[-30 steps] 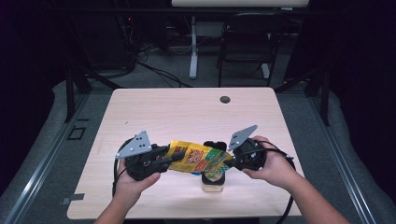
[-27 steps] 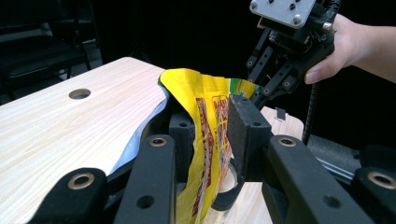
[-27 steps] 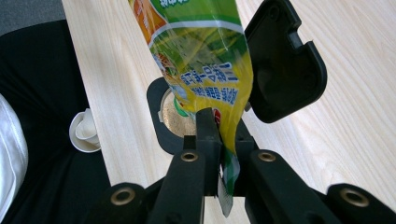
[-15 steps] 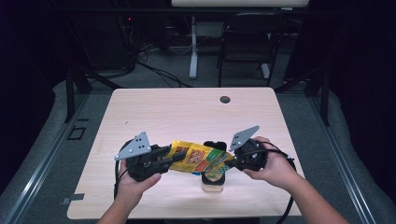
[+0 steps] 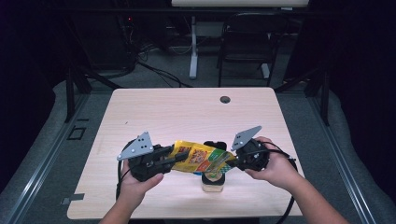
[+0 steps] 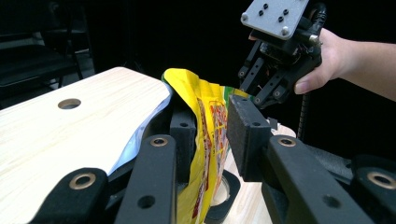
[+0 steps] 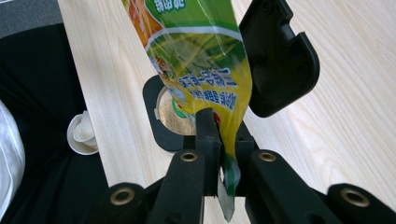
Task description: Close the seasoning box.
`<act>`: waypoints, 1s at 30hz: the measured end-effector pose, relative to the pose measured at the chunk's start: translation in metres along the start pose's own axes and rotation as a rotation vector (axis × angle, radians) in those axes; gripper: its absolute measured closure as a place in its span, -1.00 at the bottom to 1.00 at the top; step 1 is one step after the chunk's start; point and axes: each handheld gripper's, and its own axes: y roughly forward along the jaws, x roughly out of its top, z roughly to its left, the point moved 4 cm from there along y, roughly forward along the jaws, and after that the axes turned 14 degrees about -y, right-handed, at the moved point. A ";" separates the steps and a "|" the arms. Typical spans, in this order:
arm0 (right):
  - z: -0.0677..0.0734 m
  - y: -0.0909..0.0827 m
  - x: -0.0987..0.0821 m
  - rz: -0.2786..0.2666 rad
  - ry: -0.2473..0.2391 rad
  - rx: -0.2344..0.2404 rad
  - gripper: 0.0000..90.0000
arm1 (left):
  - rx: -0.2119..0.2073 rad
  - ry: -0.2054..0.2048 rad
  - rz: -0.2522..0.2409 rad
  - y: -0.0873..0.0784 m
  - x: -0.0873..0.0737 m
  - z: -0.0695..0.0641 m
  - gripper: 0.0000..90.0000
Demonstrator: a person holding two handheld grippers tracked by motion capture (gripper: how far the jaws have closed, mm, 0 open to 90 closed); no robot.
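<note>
A yellow and green bag (image 5: 198, 157) is held above the table (image 5: 187, 112), stretched between the 2 grippers near the table's front edge. In the right gripper view, the bag's (image 7: 201, 60) lower corner is pinched tightly between the jaws of the right gripper (image 7: 222, 135), which are clamped onto its edge. In the left gripper view, the bag's (image 6: 205, 126) other end lies between the jaws of the left gripper (image 6: 210, 135); one jaw is pressed against its back, while whether the other jaw touches its printed face cannot be told, so a firm grasp there cannot be confirmed. In the high view, the left gripper (image 5: 170, 156) is seen at the bag's left end and the right gripper (image 5: 232, 159) at its right end.

Directly under the bag, a jar (image 5: 213, 179) is set on the table, its black hinged lid (image 7: 280, 60) flipped open. In the right gripper view, pale grainy contents are seen inside the jar's (image 7: 170, 114) black-rimmed mouth, over which the bag hangs. A round hole (image 5: 225, 99) is seen in the table's far side.
</note>
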 end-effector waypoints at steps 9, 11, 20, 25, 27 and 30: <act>0.001 -0.001 -0.003 0.004 -0.003 -0.003 0.91 | -0.007 0.003 0.000 0.002 0.001 -0.002 0.61; 0.001 -0.001 -0.003 0.002 -0.002 -0.002 0.91 | -0.005 0.004 0.002 0.001 0.001 -0.002 0.61; 0.002 0.000 -0.003 -0.005 0.002 0.000 0.91 | -0.011 0.002 0.002 0.000 0.000 -0.001 0.61; 0.002 0.000 -0.003 -0.002 0.000 0.002 0.91 | -0.013 0.003 0.001 0.000 -0.001 -0.001 0.61; 0.002 0.000 -0.003 -0.002 0.000 0.004 0.91 | -0.013 0.003 0.002 0.000 -0.001 -0.001 0.61; 0.002 0.000 -0.003 0.000 -0.002 0.004 0.92 | -0.012 0.007 0.005 0.000 -0.001 -0.002 0.61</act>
